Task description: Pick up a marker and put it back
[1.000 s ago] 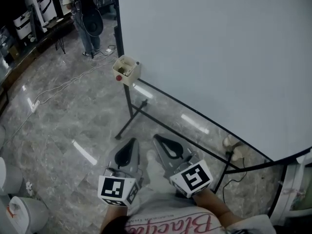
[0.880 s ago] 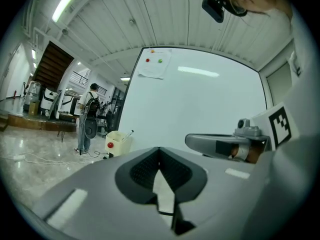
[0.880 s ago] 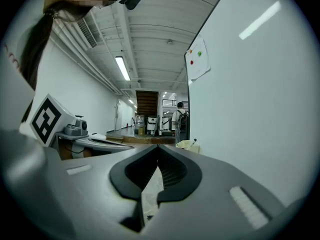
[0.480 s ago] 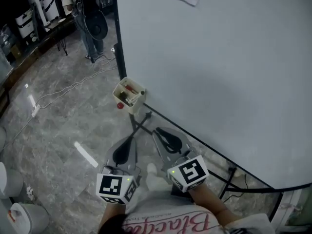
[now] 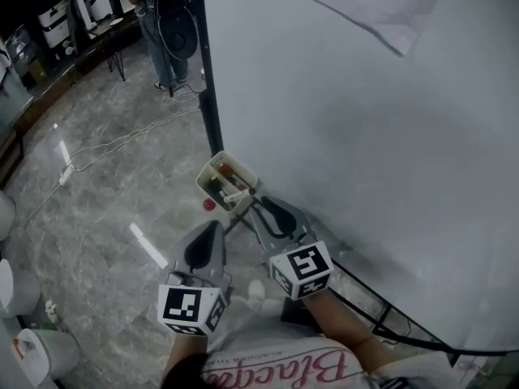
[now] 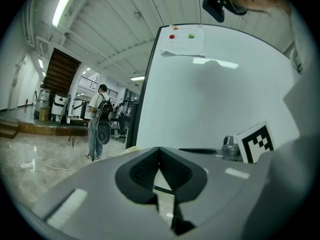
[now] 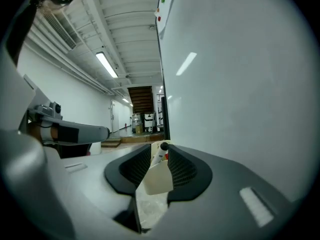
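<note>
The right gripper [image 5: 272, 213] [image 7: 160, 154] has its jaws apart, and they have just been opening. Nothing is pinched between them. Looking through the gap in the right gripper view, you can see a marker [image 7: 162, 147] with a black cap, standing in a cream box [image 7: 157, 176] just ahead of the jaws. In the head view the box [image 5: 209, 168] hangs at the bottom corner of a big whiteboard [image 5: 365, 136], and the right gripper's tips are just beside it. There are a few pens in the box, but they are too small to tell apart there. A small red round thing [image 5: 208, 205] sits just under the box. The left gripper [image 5: 209, 233] [image 6: 159, 156] is next to the right one, a little farther from the box. Its jaws are together at the tips and hold nothing. A sheet of paper [image 5: 365, 6] is stuck near the top of the whiteboard. Below is a shiny grey floor [image 5: 97, 209] with a cable [image 5: 122, 140] lying on it. Far off, past the edge of the whiteboard, a person [image 5: 166, 23] [image 6: 100, 119] with a backpack stands on the floor.
</note>
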`<move>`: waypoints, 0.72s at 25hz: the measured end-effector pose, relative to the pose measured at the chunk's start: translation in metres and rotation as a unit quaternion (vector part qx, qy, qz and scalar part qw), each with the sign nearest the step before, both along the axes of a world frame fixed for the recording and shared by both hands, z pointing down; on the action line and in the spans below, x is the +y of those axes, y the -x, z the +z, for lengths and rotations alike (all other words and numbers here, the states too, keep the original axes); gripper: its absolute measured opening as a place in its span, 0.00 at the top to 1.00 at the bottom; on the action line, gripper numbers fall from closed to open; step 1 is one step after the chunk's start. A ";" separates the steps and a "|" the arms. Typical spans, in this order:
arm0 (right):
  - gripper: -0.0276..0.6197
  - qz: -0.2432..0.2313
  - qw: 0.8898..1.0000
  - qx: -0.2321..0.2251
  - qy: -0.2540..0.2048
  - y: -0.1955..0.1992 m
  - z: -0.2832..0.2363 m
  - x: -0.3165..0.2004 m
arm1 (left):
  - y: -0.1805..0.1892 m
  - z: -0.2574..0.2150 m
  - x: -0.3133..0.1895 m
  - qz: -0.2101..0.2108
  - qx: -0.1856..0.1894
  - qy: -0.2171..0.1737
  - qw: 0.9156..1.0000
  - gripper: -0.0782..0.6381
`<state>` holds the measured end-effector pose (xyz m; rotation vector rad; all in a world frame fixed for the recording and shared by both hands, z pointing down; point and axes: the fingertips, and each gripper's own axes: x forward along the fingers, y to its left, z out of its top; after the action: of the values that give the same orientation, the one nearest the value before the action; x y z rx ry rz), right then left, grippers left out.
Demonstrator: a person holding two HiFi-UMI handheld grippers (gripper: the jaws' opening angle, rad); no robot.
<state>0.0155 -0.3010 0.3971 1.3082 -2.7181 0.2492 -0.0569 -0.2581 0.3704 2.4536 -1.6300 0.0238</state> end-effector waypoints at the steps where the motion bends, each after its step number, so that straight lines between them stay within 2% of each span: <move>1: 0.81 0.003 1.000 -0.001 0.010 0.001 0.005 -0.007 | 0.003 0.002 -0.004 -0.003 -0.001 0.002 1.000 0.89; 4: 0.75 0.000 0.999 -0.006 0.035 0.007 0.015 -0.021 | 0.011 0.004 -0.015 -0.009 -0.001 0.008 1.000 0.89; 8: 0.76 -0.005 0.999 -0.011 0.048 0.018 0.018 -0.031 | 0.016 0.004 -0.026 -0.002 -0.004 0.014 1.000 0.89; 10: 0.80 -0.006 0.999 -0.015 0.044 0.024 0.015 -0.034 | 0.019 0.004 -0.032 0.004 -0.007 0.014 1.000 0.89; 18: 0.85 -0.039 0.999 -0.015 0.006 0.056 -0.007 -0.034 | 0.036 0.000 -0.044 0.005 -0.004 0.011 1.000 0.89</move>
<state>-0.0406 -0.3353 0.3897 1.2031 -2.7816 0.2793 -0.0930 -0.3017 0.3702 2.4482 -1.6132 0.0522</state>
